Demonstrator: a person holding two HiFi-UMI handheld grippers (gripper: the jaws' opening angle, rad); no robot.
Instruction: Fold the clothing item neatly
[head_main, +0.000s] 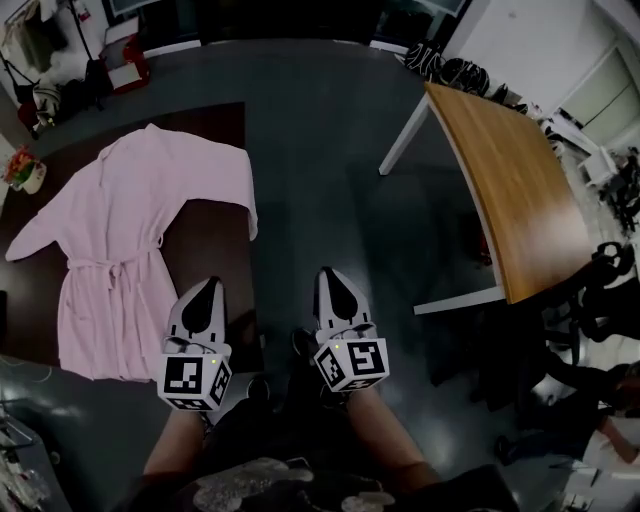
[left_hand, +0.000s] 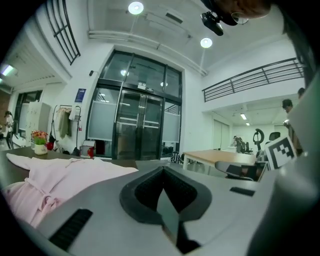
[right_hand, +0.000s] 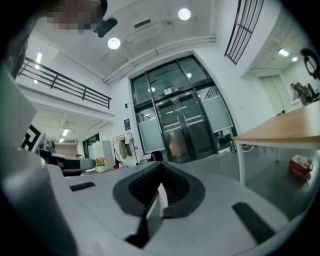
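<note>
Pink cloth bathrobe (head_main: 120, 230) lying spread on dark brown table (head_main: 218, 125).
Left gripper (head_main: 211, 286) and right gripper (head_main: 331, 276) are hovering nearby, clenched empty.

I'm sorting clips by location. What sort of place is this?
Probably an open-plan office or studio hall, not a home. It has tall glass doors, a railing along an upper gallery and a long wooden desk on a grey floor. The robe lies spread on a dark table.

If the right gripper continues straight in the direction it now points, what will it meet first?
Nothing near, it seems: the right gripper, shut, points over the floor toward the far glass doors; depth is unclear.
</note>
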